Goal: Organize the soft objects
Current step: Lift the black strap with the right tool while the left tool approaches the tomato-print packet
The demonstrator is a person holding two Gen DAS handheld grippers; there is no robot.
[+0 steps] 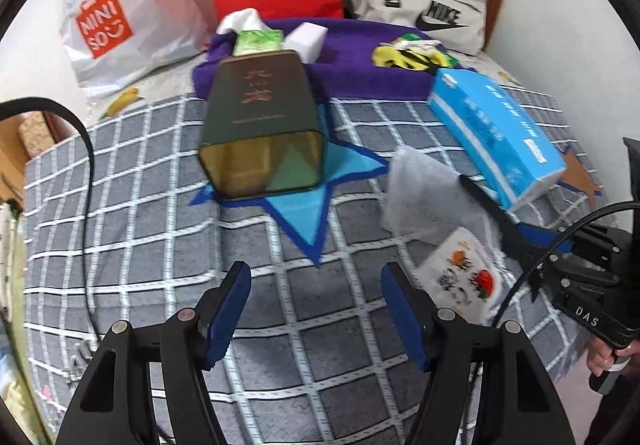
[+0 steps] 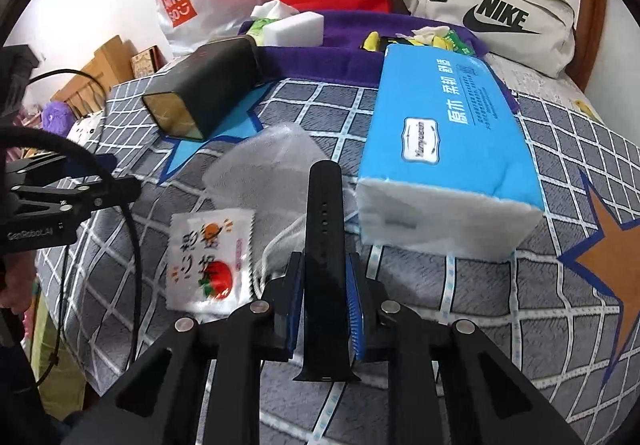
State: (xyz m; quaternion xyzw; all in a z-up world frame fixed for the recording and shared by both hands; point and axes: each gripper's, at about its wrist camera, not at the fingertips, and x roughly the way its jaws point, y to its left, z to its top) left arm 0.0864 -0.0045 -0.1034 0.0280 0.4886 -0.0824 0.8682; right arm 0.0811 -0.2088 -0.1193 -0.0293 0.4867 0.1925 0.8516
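Left wrist view: left gripper (image 1: 316, 309) hanging with jaws wide and empty over the grey checked blanket (image 1: 160, 245); dark tea tin (image 1: 260, 125) lying on its side straight ahead on a blue star patch (image 1: 304, 213), well apart from the fingertips; blue tissue pack (image 1: 496, 133) off to the right, translucent foam sheet (image 1: 424, 189) and printed sachet (image 1: 464, 277) near it; right gripper (image 1: 520, 241) at the right edge with a black watch strap (image 1: 484, 201) sticking out of it. Right wrist view: right gripper (image 2: 325, 309) clamped narrow on the black watch strap (image 2: 324, 245), strap running straight forward between the blue pads, tip just beside the tissue pack (image 2: 448, 149); sachet (image 2: 210, 257) left of the fingers, foam sheet (image 2: 272, 165) beyond, tin (image 2: 204, 93) farther left.
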